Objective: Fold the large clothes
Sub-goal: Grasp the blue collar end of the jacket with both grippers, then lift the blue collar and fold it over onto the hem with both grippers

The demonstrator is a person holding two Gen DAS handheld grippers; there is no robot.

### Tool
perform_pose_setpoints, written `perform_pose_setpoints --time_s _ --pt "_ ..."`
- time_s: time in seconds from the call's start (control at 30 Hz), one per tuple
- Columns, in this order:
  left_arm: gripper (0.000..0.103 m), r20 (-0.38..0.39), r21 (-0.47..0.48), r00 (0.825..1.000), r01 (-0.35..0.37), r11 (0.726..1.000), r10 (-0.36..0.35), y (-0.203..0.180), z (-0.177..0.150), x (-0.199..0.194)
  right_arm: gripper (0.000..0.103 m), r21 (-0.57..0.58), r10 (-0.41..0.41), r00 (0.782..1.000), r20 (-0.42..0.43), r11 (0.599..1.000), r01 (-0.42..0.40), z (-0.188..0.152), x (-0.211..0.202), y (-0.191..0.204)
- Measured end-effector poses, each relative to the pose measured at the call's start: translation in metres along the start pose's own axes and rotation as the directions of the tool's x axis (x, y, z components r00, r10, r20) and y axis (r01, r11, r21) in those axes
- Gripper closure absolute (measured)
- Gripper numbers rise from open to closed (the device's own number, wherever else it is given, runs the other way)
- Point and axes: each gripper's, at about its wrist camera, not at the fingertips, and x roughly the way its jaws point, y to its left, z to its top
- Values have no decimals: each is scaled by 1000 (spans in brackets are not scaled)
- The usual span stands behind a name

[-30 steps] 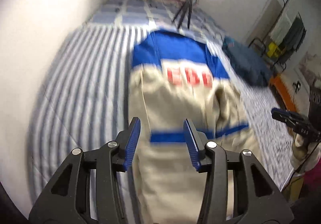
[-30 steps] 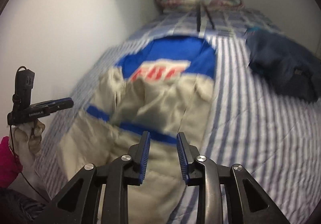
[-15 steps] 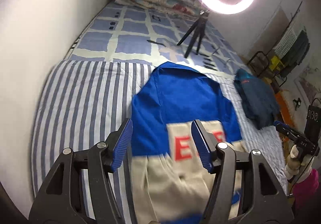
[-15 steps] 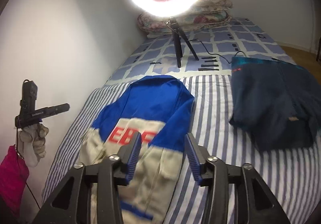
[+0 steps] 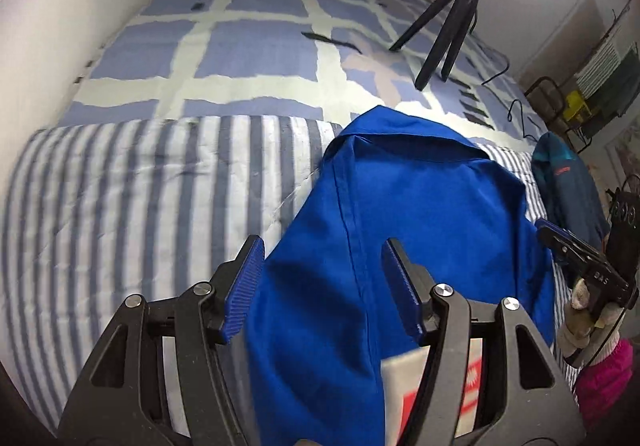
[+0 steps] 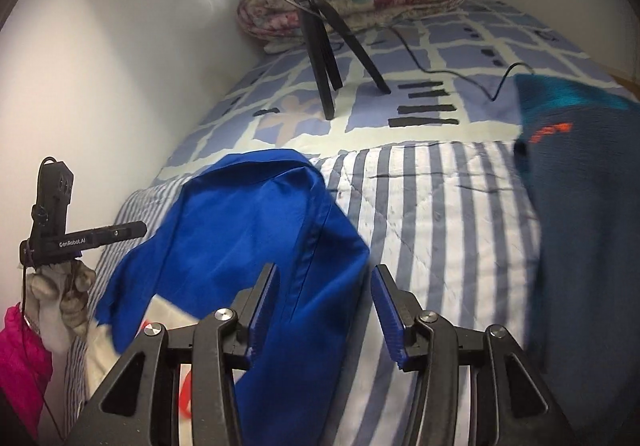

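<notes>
Both hand-held grippers, left and right, are hanging spread and empty over the blue jacket lying on the striped bed, so I'd be pinching both shoulder corners evenly before folding.

left wrist view looking steeply down past its fingers, close over blue jacket, right wrist view likewise between its fingers, both share jacket, striped bedcover, tripod beyond fingertips
</notes>
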Motion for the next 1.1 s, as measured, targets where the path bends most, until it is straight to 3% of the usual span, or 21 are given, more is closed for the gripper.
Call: perform_pose_setpoints --time_s 0.2,0.27,0.3,0.33,0.4,0.43,0.47,0.53,0.77,1.1 --pt "40 -32 73 999 -32 997 35 -13 7 30 54 38 -4 1000 -27 999 5 13 36 -7" --pt "41 -24 83 999 -43 996 45 -17 8 32 64 12 -18 1000 -25 1000 18 14 40 0" --pt "50 -18 87 999 -47 995 49 -18 9 32 73 -7 -31 999 -28 1000 31 14 43 5" --pt "71 -14 94 999 -51 994 52 -20 10 33 79 -20 -37 999 -33 999 36 14 44 8" --pt "83 -11 105 999 -46 993 47 -24 11 33 96 -47 -49 998 -39 998 47 15 45 14" --pt "96 -1 123 998 -58 991 59 -28 10 32 97 -60 -56 998 -37 997 54 15 45 17" --pt "98 3 133 998 -64 989 64 -30 10 32 99 -70 -66 997 -30 995 64 15 43 20" --pt "100 28 140 997 -72 988 69 -34 9 26 100 -87 -83 997 -6 993 82 15 36 26" --pt "101 121 107 993 5 994 -18 -38 4 -23 101 -90 -37 996 75 995 44 21 -3 44" --pt "102 225 140 973 29 990 -60 -59 -39 -115 101 -134 23 985 171 991 1 1 -85 85"
